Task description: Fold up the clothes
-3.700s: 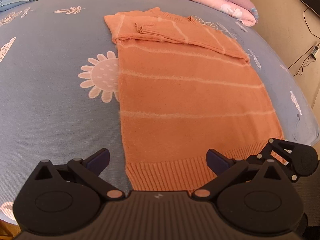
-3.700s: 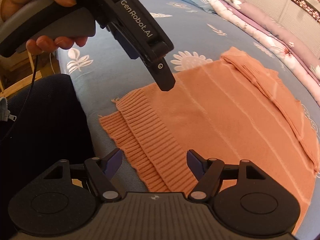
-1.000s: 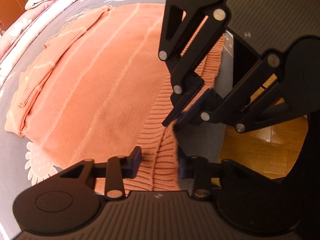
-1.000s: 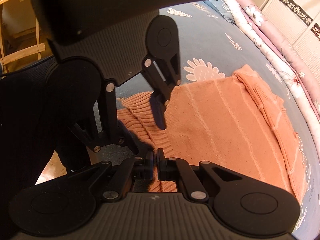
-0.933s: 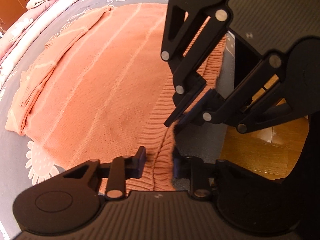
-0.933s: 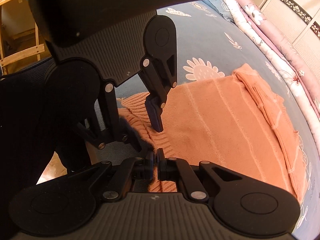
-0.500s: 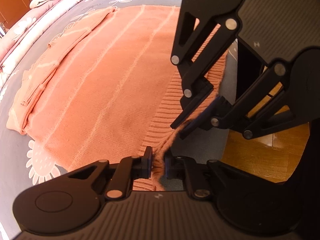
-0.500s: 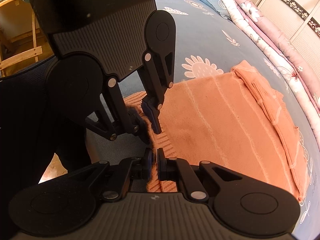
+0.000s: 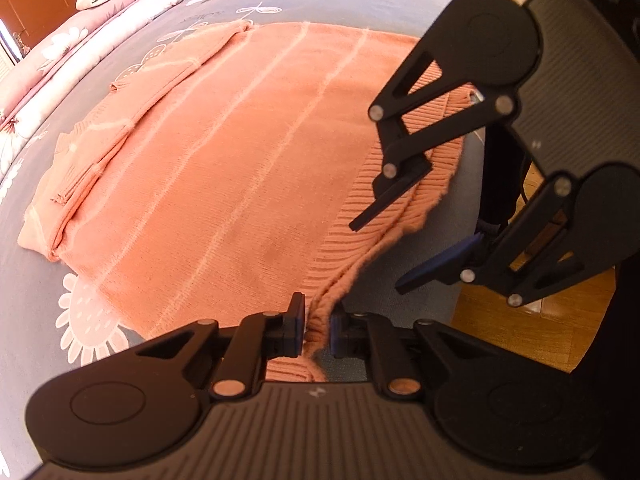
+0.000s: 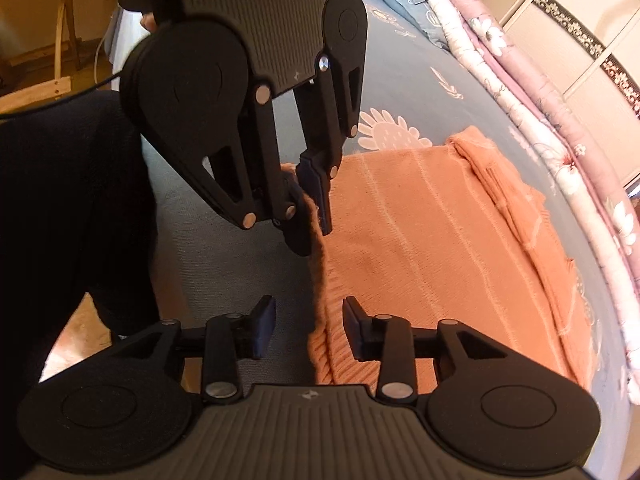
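Two hand-held grippers work the sweater hem at the bed edge: the left hand-held gripper pinches the ribbing. The right hand-held gripper is opening astride the hem, pads clear. No writing is readable.

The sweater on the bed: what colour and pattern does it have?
The sweater is orange with thin pale stripes and a ribbed hem, best seen in the left wrist view.

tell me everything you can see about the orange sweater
The orange sweater is a soft knit with thin pale stripes and a ribbed hem. It lies flat on the blue flowered bedsheet, sleeves folded in across the top end, hem at the bed's edge. The left gripper pinches a raised ridge of the hem. The right gripper is opening, its pads off the hem that lies between them.
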The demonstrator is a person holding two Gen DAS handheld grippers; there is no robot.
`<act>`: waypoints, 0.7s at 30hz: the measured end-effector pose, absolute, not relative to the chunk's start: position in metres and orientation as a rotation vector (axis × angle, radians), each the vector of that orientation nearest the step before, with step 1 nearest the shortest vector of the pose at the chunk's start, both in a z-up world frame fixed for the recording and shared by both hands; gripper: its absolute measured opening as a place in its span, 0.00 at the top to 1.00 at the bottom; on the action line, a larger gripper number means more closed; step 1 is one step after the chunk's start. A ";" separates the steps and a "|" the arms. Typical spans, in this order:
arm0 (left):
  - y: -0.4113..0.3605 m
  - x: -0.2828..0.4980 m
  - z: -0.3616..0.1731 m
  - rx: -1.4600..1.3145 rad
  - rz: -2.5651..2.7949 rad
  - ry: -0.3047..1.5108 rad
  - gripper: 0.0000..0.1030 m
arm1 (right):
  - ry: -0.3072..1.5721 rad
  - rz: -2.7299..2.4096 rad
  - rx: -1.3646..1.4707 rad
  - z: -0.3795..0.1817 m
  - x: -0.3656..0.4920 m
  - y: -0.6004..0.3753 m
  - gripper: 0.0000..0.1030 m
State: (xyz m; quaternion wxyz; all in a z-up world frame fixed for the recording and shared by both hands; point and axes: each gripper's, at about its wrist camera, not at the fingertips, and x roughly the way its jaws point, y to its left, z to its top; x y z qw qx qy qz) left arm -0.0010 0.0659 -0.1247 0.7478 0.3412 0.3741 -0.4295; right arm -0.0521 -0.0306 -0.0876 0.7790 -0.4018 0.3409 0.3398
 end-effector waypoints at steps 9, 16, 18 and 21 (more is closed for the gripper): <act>0.069 -0.004 -0.125 0.764 -0.922 0.806 0.80 | 0.716 0.700 -0.954 -0.101 -0.042 -0.017 0.92; 0.049 -0.014 -0.118 0.843 -0.929 0.769 0.56 | 0.736 0.690 -0.885 -0.081 -0.031 -0.024 0.92; 0.043 -0.013 -0.118 0.851 -0.929 0.763 0.55 | 0.739 0.691 -0.868 -0.076 -0.028 -0.026 0.92; 0.035 -0.007 -0.119 0.866 -0.914 0.752 0.54 | 0.750 0.698 -0.840 -0.071 -0.026 -0.030 0.92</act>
